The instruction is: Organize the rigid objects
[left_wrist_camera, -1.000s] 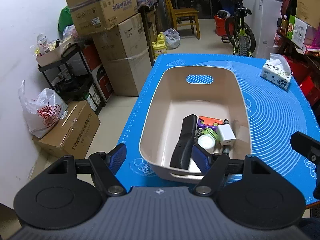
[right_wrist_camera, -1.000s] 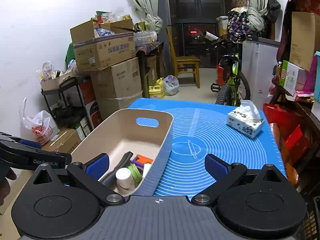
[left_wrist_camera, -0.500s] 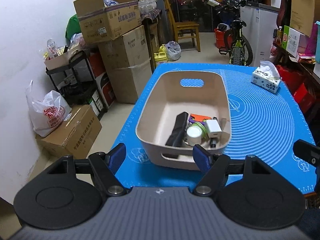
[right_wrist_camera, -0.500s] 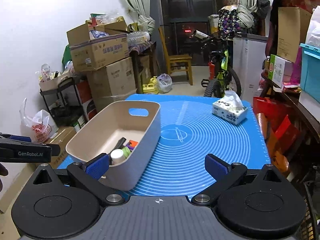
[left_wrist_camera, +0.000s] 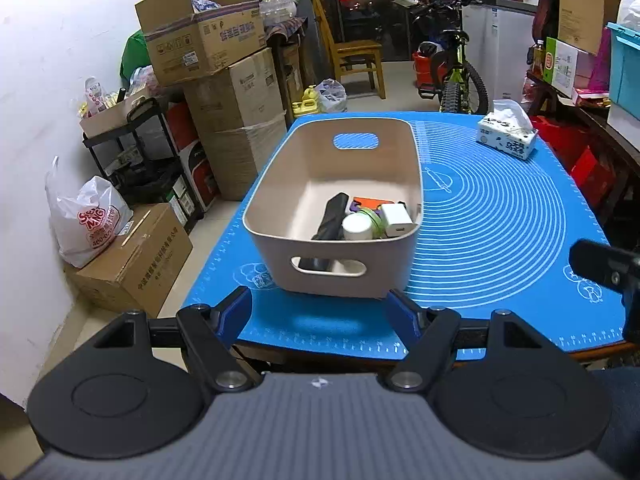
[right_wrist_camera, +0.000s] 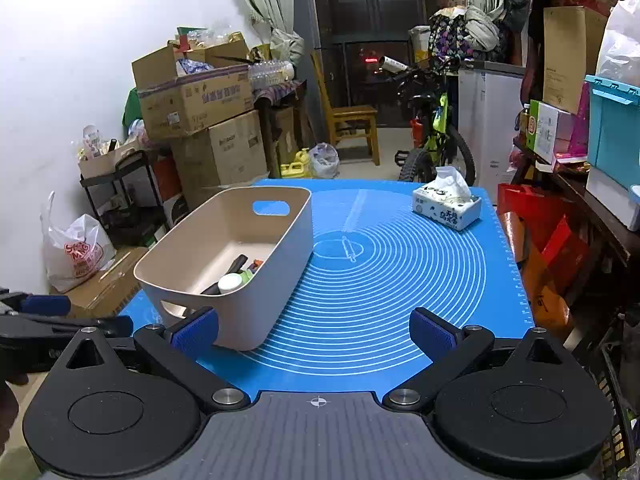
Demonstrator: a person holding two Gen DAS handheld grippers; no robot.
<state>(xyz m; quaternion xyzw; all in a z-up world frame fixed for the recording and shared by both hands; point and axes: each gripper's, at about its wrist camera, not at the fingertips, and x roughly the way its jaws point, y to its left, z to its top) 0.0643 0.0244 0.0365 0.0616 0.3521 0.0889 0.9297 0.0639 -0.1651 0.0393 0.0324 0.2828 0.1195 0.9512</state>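
Note:
A beige bin (left_wrist_camera: 276,182) (right_wrist_camera: 288,236) with handle slots stands on the blue mat (left_wrist_camera: 500,216) (right_wrist_camera: 400,264), towards its left side. Inside lie a black remote (left_wrist_camera: 330,218), a white round cap (left_wrist_camera: 356,227) (right_wrist_camera: 230,283), a white charger block (left_wrist_camera: 396,220), a green item and an orange one (left_wrist_camera: 370,202). My left gripper (left_wrist_camera: 320,308) hangs open and empty before the bin's near wall, at the table's front edge. My right gripper (right_wrist_camera: 314,326) is open and empty over the mat's near edge, right of the bin.
A tissue pack (left_wrist_camera: 506,136) (right_wrist_camera: 448,204) sits at the mat's far right. Left of the table are stacked cardboard boxes (left_wrist_camera: 224,92), a black cart (left_wrist_camera: 136,152) and a white bag (left_wrist_camera: 86,220). A chair (left_wrist_camera: 356,56) and a bicycle (left_wrist_camera: 452,68) stand behind; shelves (right_wrist_camera: 580,160) line the right.
Both grippers have drawn back from the bin towards the table's near edge, so the bin looks smaller and farther. Neither gripper's opening has changed, and the bin's contents have not moved.

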